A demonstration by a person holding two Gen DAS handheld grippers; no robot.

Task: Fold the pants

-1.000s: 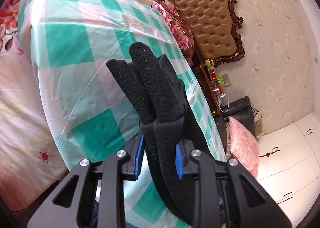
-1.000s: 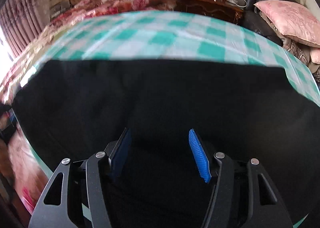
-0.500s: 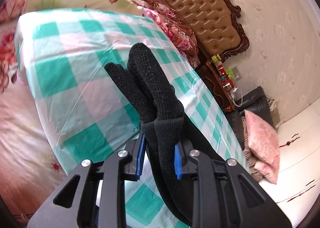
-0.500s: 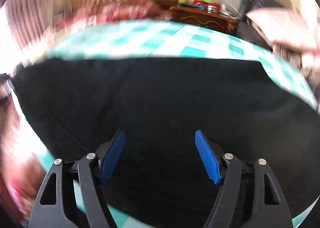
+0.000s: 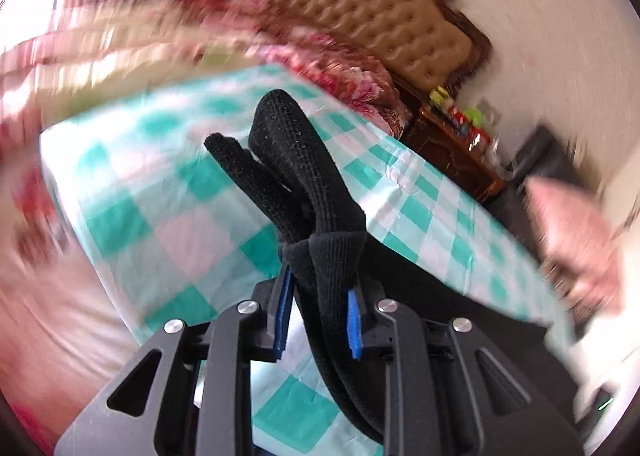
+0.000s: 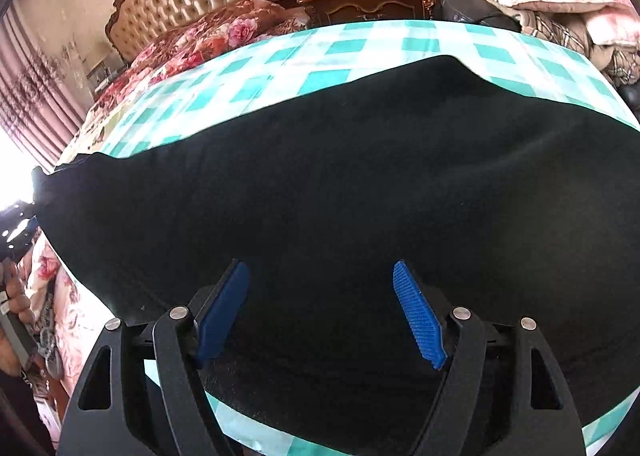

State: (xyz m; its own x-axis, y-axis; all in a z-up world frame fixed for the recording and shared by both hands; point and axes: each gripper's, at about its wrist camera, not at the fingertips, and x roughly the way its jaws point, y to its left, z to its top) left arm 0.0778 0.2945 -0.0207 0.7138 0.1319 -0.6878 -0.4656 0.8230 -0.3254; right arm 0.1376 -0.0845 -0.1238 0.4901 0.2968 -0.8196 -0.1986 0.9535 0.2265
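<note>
left wrist view: the left gripper (image 5: 320, 320) has its jaws clamped on a bunched fold of the black pants (image 5: 304, 184), whose ribbed knit ends stick up through the centre of the frame above the blue pads (image 5: 354, 330). behind lies a green checked sheet (image 5: 160, 184), with a tufted headboard (image 5: 352, 4) at upper right. the frame is blurred.

right wrist view: the right gripper (image 6: 320, 312) has its jaws wide and opening, nothing pinched between them, low in the frame over the pants (image 6: 340, 176), which spread dark and flat across the checked sheet (image 6: 360, 40). a nightstand (image 6: 368, 2) sits at the top.

the fabric looks soft, light and limp, so it will sag and drag; hems or waistband likely give the firmest hold.
</note>
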